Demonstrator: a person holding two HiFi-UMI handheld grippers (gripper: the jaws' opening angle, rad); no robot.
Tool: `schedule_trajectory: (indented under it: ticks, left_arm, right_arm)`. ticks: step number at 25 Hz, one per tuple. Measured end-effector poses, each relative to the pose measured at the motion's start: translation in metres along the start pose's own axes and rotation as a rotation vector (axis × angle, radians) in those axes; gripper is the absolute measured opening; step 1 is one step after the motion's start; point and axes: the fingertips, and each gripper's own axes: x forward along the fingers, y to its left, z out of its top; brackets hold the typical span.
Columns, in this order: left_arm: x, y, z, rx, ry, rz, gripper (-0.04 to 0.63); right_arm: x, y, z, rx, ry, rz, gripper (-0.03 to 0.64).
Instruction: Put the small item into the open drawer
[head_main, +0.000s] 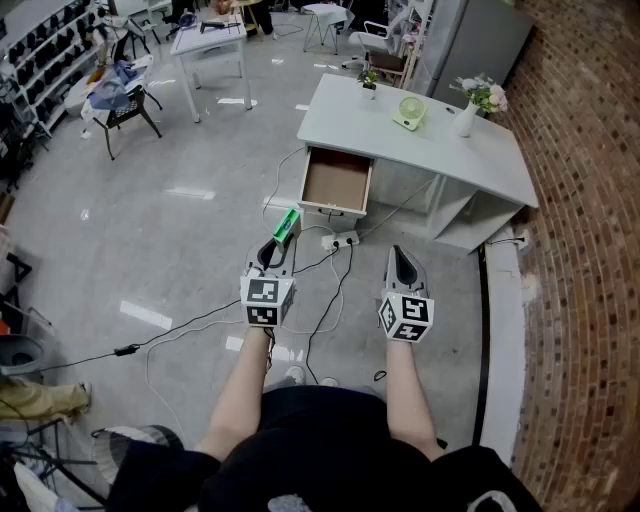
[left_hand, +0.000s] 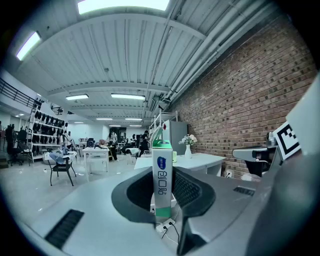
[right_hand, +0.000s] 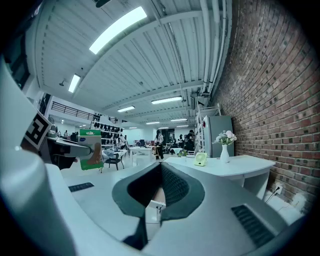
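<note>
My left gripper is shut on a small green and white box, which stands upright between the jaws in the left gripper view. The same box shows at the left of the right gripper view. The open drawer of the white desk lies ahead, its brown bottom bare. Both grippers hang over the floor, short of the drawer. My right gripper is beside the left one, jaws together with nothing between them.
A green fan, a vase of flowers and a small plant stand on the desk. A power strip and cables lie on the floor below the drawer. A brick wall runs along the right.
</note>
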Motion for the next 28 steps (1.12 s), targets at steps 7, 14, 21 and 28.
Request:
schedule_trajectory:
  ticks: [7, 14, 21, 28]
  left_arm:
    - [0.001, 0.003, -0.006, -0.013, 0.007, -0.003, 0.097]
    - [0.003, 0.007, -0.010, -0.015, 0.017, -0.019, 0.095]
    - [0.005, 0.018, -0.015, -0.015, 0.028, -0.046, 0.096]
    - [0.012, 0.038, -0.020, -0.010, 0.025, -0.088, 0.095]
  right_arm:
    - [0.000, 0.002, -0.004, 0.002, 0.004, -0.001, 0.002]
    - [0.002, 0.006, -0.006, 0.031, 0.003, -0.010, 0.002]
    - [0.007, 0.018, -0.009, 0.061, 0.006, -0.031, 0.003]
    - [0.010, 0.038, -0.009, 0.049, 0.005, -0.073, 0.003]
